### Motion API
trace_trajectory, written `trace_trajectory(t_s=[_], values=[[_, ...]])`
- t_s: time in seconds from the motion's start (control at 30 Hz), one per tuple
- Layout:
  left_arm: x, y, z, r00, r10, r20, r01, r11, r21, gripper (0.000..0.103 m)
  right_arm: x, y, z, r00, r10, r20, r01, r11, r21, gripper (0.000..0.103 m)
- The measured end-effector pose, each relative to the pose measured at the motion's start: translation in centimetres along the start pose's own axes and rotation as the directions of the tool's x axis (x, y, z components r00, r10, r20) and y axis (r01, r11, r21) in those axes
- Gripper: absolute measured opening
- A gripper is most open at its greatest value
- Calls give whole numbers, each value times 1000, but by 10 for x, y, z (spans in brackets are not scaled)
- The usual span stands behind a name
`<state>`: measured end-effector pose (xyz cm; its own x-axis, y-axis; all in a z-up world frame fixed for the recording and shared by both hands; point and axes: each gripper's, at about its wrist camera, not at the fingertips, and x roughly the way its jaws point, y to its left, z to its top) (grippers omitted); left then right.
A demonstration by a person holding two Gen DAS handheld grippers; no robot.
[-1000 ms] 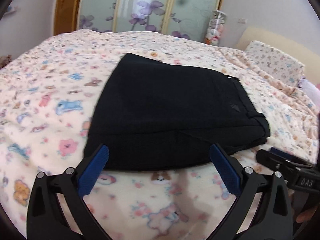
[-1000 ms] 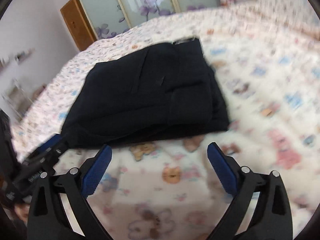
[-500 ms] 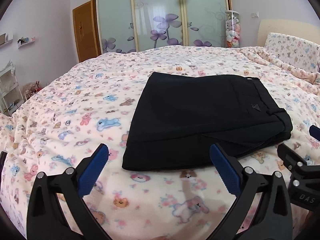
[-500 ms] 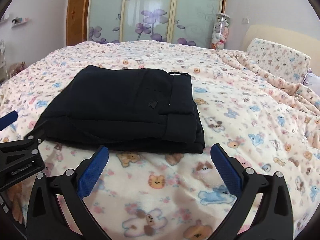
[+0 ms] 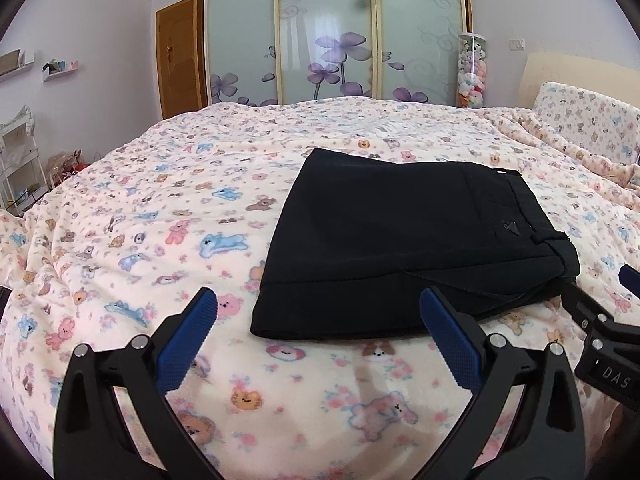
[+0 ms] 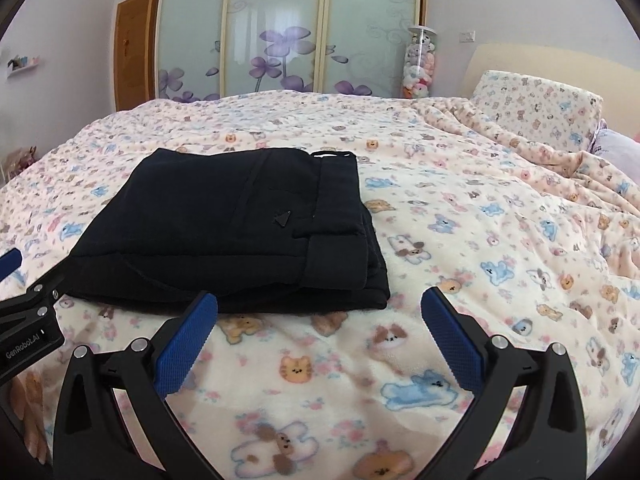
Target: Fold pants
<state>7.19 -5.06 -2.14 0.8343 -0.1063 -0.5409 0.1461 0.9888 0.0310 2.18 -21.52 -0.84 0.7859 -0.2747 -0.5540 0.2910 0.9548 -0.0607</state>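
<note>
Black pants (image 5: pixel 404 240) lie folded into a flat, roughly square stack on the bed, waistband to the right; they also show in the right wrist view (image 6: pixel 240 228). My left gripper (image 5: pixel 318 312) is open and empty, hovering just in front of the stack's near edge. My right gripper (image 6: pixel 319 312) is open and empty, in front of the stack's near right corner. The right gripper also shows at the right edge of the left wrist view (image 5: pixel 600 320); the left gripper shows at the left edge of the right wrist view (image 6: pixel 28 308).
The bed is covered by a cream blanket (image 5: pixel 160 220) with cartoon animals. A pillow (image 6: pixel 536 108) and bunched bedding lie at the right. Sliding wardrobe doors (image 5: pixel 332 32) with purple flowers stand behind the bed, with a wooden door (image 5: pixel 178 56) at the left.
Both grippers have pulled back and risen from the folded pants, staying open. The views have levelled and now take in more of the room. The pants have not moved.
</note>
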Motion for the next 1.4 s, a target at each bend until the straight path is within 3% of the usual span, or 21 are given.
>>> trace_trajectory(t_s=[0.13, 0.5, 1.4], values=[[-2, -2, -2, 998, 60, 5, -60, 998, 13, 101, 0, 2, -1, 1000, 4, -1, -4, 1000, -7, 102], [-12, -16, -2, 998, 34, 49, -38, 996, 82, 101, 0, 7, -3, 1000, 16, -7, -16, 1000, -16, 102], [-11, -16, -4, 999, 16, 31, -19, 997, 80, 101, 7, 8, -4, 999, 36, -28, -37, 999, -25, 102]])
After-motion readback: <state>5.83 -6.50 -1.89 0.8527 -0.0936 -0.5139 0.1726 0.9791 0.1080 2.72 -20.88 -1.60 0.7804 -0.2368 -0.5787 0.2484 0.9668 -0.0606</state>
